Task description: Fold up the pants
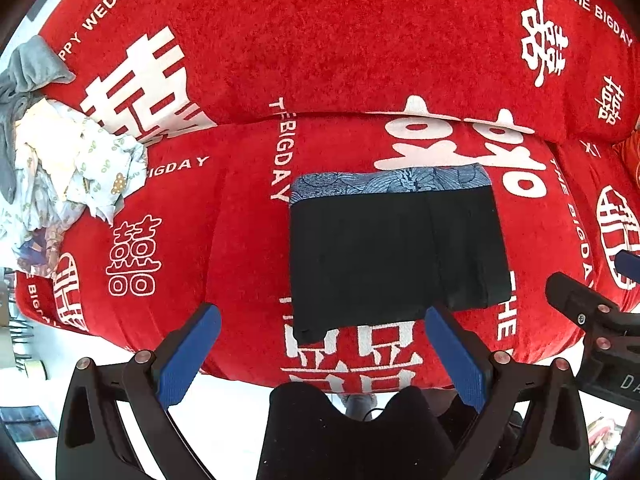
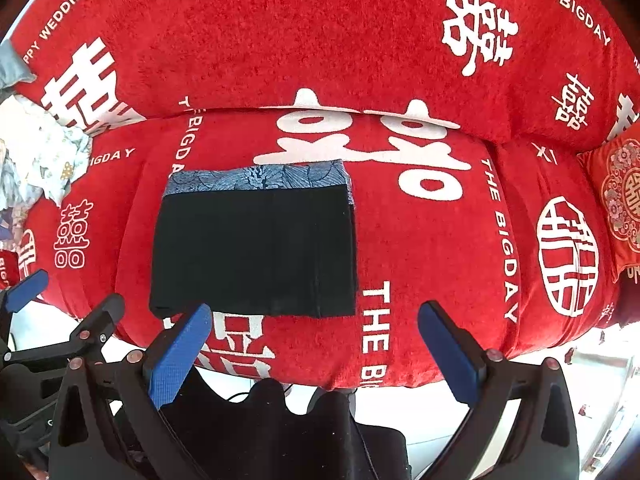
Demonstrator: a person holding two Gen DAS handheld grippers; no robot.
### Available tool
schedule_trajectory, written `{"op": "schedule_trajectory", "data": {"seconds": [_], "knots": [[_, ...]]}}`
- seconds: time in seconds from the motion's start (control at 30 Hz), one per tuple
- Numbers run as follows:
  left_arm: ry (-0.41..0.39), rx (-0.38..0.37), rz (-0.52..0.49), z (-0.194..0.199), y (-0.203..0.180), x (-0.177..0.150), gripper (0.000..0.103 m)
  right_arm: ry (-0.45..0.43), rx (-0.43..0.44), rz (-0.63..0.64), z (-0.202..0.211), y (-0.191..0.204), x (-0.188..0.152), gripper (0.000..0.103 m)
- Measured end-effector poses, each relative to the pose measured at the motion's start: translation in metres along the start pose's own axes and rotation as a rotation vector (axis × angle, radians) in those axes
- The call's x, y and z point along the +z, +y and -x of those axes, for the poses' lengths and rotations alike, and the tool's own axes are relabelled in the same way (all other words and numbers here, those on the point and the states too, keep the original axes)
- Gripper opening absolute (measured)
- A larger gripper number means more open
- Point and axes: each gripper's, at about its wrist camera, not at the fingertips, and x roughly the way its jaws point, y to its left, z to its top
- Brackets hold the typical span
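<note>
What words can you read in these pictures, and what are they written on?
"THE BIGDAY": white print on the red blanket.
"PPY WEDDING": same blanket, first letters cut off.
Big white double-happiness characters: same blanket.
"DA": on the right tongs, rest cut off.
Black folded pants: no words.

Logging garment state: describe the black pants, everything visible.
The pants are black, matte knit-looking fabric with a blue patterned waistband along the far edge. They lie flat, folded into a compact rectangle on the red sofa cover, near its front edge. Nothing grips them; both grippers are open, held just short of the near hem.
</note>
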Motion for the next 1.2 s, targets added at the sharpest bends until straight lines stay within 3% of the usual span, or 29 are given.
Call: {"op": "schedule_trajectory", "data": {"seconds": [1.2], "knots": [[0.017,0.018,-0.023,-0.0061,-0.0002,-0.0022,0.102,0.012,0.001,0.019,-0.0065,0.0015,0.002,0.103]]}}
